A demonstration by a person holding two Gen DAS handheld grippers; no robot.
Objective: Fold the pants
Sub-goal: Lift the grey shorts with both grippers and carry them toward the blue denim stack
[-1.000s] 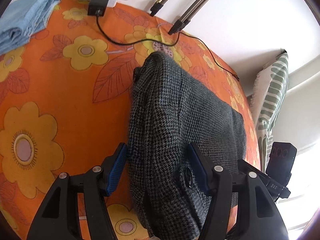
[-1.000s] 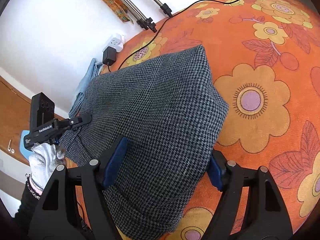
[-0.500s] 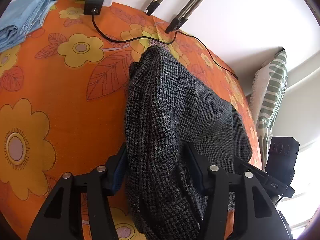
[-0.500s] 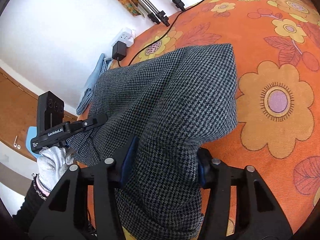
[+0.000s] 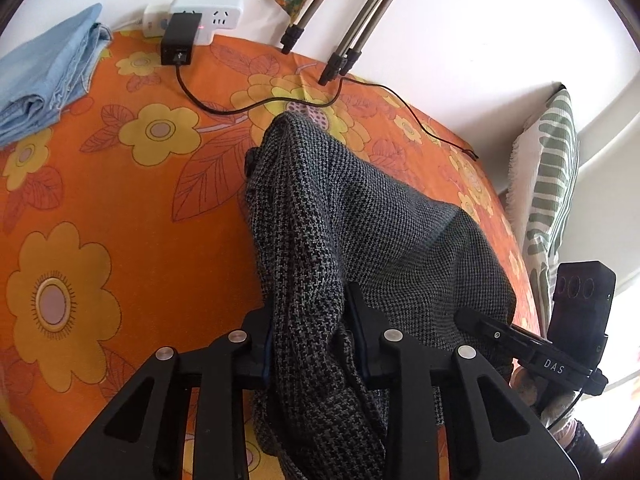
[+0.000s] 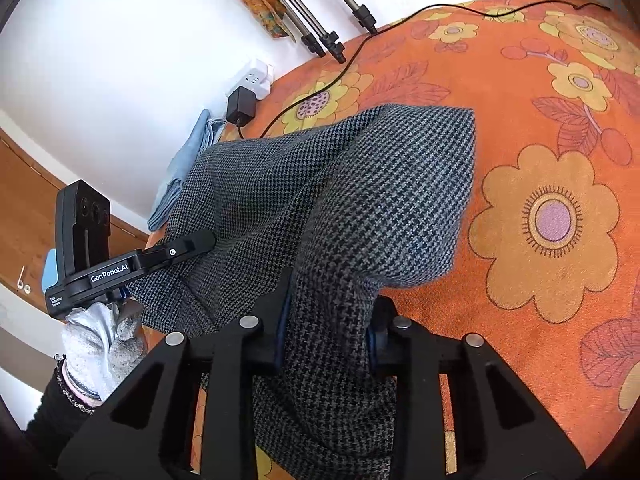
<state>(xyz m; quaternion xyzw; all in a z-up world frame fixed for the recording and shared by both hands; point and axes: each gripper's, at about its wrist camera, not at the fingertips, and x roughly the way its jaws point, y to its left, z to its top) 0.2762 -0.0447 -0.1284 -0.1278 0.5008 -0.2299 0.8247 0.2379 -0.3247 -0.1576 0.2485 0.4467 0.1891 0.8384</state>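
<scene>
From the left wrist, the left gripper (image 5: 310,324) has just been closing and its jaws now pinch a bunched fold of the grey houndstooth pants (image 5: 360,216), the cloth squeezed between both pads. The pants lie on the orange flowered cover (image 5: 120,200), stretching away from the gripper toward a black cable (image 5: 256,106) that runs from a black adapter (image 5: 180,38) plugged into a white power strip (image 5: 208,16). Folded blue jeans (image 5: 44,76) sit at the far left edge; a striped cushion (image 5: 552,184) stands at the right

From the right wrist, the right gripper (image 6: 330,316) has also just been closing, and its jaws are clamped on another bunch of the same pants (image 6: 360,200), which rise in a ridge from the cover (image 6: 540,320). The left gripper (image 6: 196,242), held by a gloved hand (image 6: 100,340), bites the far edge of the pants
</scene>
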